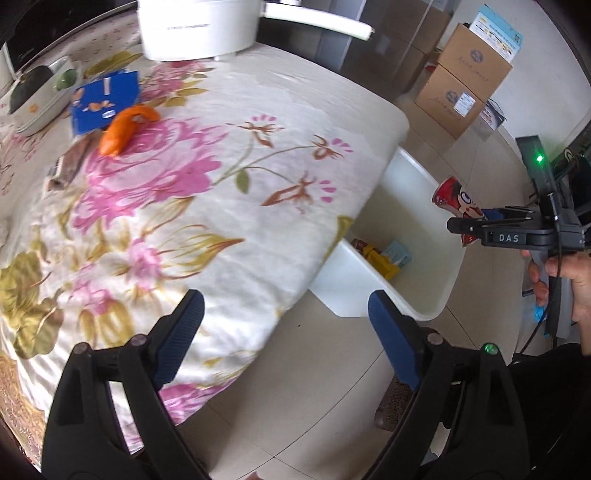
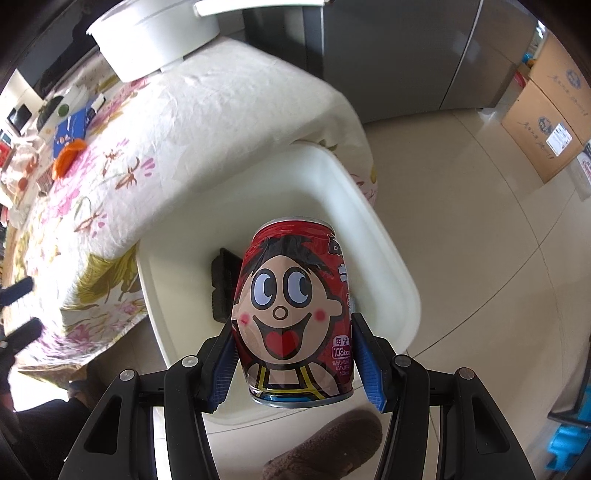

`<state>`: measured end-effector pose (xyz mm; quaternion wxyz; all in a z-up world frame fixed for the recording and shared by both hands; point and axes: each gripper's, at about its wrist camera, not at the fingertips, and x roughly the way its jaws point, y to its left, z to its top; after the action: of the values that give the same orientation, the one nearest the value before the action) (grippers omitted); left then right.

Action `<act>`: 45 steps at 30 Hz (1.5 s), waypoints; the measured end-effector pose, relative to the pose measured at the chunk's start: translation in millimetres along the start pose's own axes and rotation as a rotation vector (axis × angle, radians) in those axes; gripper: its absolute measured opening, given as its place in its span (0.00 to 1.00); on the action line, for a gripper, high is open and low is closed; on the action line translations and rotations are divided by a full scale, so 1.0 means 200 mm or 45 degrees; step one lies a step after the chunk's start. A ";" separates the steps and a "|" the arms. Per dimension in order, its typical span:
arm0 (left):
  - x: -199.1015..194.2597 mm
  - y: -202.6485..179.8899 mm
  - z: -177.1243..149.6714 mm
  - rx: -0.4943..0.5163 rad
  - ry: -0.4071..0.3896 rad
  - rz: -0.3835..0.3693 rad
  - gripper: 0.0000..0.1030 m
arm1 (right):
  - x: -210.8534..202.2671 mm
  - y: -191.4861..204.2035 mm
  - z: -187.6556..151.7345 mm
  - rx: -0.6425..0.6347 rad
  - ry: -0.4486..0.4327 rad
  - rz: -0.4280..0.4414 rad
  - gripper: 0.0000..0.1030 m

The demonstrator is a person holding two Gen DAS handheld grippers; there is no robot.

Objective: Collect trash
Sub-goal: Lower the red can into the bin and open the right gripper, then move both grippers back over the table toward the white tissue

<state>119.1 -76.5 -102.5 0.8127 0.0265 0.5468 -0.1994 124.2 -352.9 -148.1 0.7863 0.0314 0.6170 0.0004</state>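
Observation:
My right gripper (image 2: 295, 354) is shut on a red drink can (image 2: 291, 314) with a cartoon face and holds it above the white bin (image 2: 391, 258) on the floor beside the table. In the left wrist view the can (image 1: 456, 201) hangs over the bin (image 1: 417, 206), held by the right gripper (image 1: 452, 226). The bin holds a black tray (image 2: 221, 288) and yellow and blue wrappers (image 1: 388, 258). My left gripper (image 1: 284, 332) is open and empty over the table's near edge. An orange wrapper (image 1: 123, 129), a blue packet (image 1: 105, 101) and a brown wrapper (image 1: 70, 162) lie on the table.
A flowered cloth (image 1: 229, 177) covers the table. A white cooker (image 1: 195, 29) stands at the far end, a bowl (image 1: 40, 96) with dark and green items at far left. Cardboard boxes (image 1: 465, 85) are stacked across the tiled floor. A brown slipper (image 2: 328, 446) is near the bin.

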 end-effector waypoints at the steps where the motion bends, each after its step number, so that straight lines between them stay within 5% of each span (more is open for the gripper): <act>1: -0.01 0.02 0.00 -0.007 -0.003 0.006 0.91 | 0.01 0.01 0.00 -0.001 0.006 -0.005 0.56; 10: -0.12 0.20 -0.06 -0.077 -0.027 0.058 0.99 | 0.03 0.12 0.03 -0.019 0.009 -0.021 0.56; 14: -0.16 0.28 -0.10 -0.101 -0.046 0.084 0.99 | 0.01 0.18 0.04 -0.025 0.004 -0.038 0.69; 32: -0.27 0.68 -0.20 -0.348 -0.060 0.133 0.99 | -0.25 0.60 0.14 -0.178 -0.120 0.062 0.84; 40: -0.33 0.96 -0.22 -0.524 -0.107 0.215 0.99 | -0.27 0.89 0.19 -0.286 -0.196 0.094 1.00; 45: -0.38 1.16 -0.23 -0.614 -0.153 0.326 0.99 | -0.24 1.01 0.25 -0.291 -0.214 0.104 1.00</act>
<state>135.8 171.0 -93.5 0.8451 -0.1108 0.5215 0.0396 169.9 -156.0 -79.6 0.8330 -0.0333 0.5431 0.1002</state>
